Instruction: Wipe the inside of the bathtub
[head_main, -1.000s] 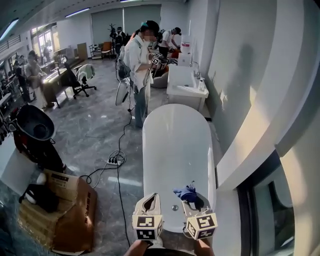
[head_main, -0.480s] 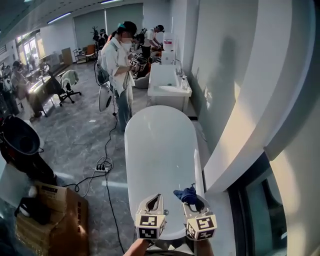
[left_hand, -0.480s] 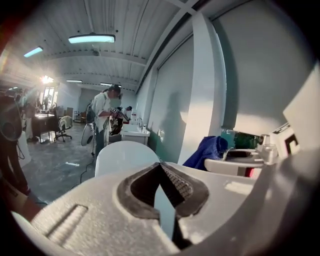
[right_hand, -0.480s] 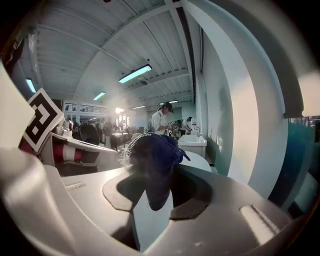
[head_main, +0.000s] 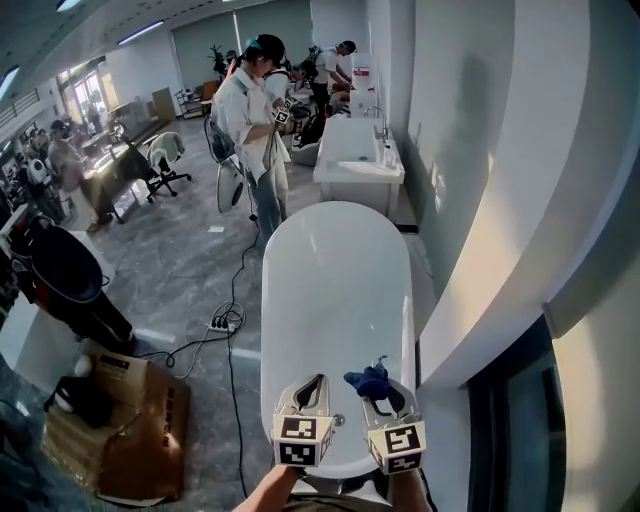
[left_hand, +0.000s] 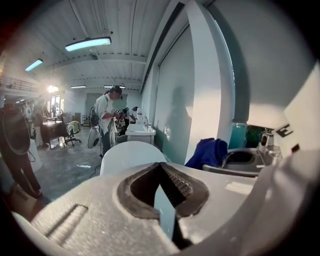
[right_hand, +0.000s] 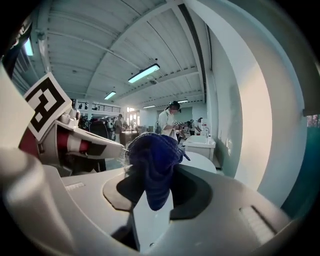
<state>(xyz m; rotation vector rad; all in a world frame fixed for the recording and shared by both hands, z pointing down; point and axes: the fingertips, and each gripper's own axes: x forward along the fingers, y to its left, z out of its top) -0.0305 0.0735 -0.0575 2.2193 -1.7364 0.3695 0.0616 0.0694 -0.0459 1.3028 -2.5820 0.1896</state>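
Observation:
A white oval bathtub (head_main: 335, 290) runs away from me along the right wall, and it also shows in the left gripper view (left_hand: 131, 154). Both grippers hang side by side over its near end. My right gripper (head_main: 376, 392) is shut on a dark blue cloth (head_main: 367, 380), which bunches up out of the jaws in the right gripper view (right_hand: 152, 159). My left gripper (head_main: 311, 386) is shut with nothing in it, its jaws meeting at the tips (left_hand: 161, 169). The cloth (left_hand: 207, 152) appears to its right there.
A person (head_main: 255, 115) stands on the floor at the tub's far end, with a second white tub (head_main: 360, 155) behind. A power strip with cables (head_main: 222, 325) and a cardboard box (head_main: 135, 425) lie on the floor to the left. The wall (head_main: 470, 210) runs close on the right.
The head view has swung a little. Both grippers stay together over the tub's near end, and the right one still holds the cloth.

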